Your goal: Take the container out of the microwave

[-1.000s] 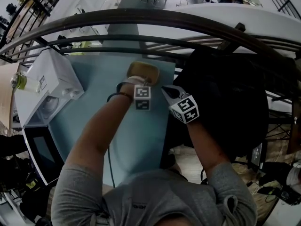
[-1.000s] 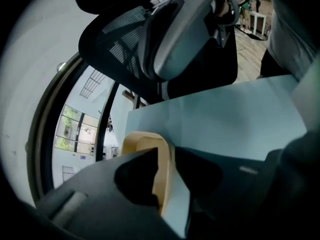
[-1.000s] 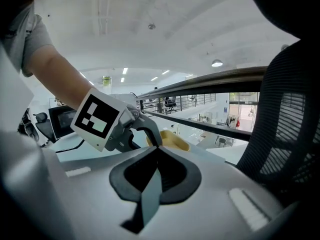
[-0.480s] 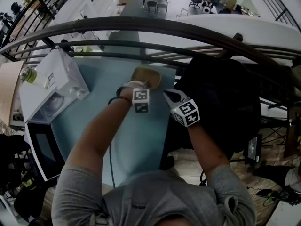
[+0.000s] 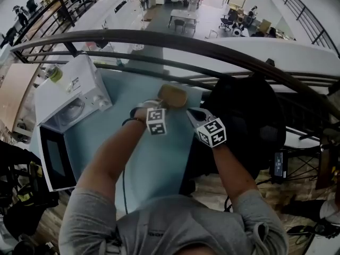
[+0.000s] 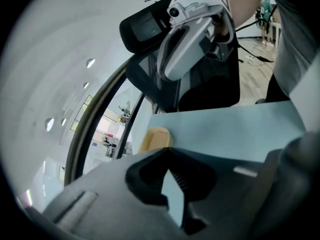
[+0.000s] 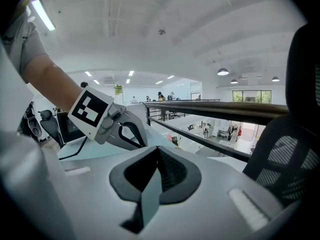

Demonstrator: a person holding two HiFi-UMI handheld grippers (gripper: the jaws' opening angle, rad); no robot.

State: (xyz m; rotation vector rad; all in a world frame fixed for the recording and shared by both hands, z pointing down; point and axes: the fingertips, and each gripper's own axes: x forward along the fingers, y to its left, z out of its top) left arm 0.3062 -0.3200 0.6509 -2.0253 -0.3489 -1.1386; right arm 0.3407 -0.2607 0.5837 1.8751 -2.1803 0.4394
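Sitting at the far edge of the surface (image 5: 154, 163), the container (image 5: 173, 95) is out of the microwave (image 5: 71, 97) at the left edge. The left claw (image 5: 158, 105), just beside it, and the right claw (image 5: 190, 112) are closed and empty. A nudge from the left claw could push the container off.

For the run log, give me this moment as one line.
container on table, outside microwave | left gripper shut, empty, near container | right gripper shut, empty | door open
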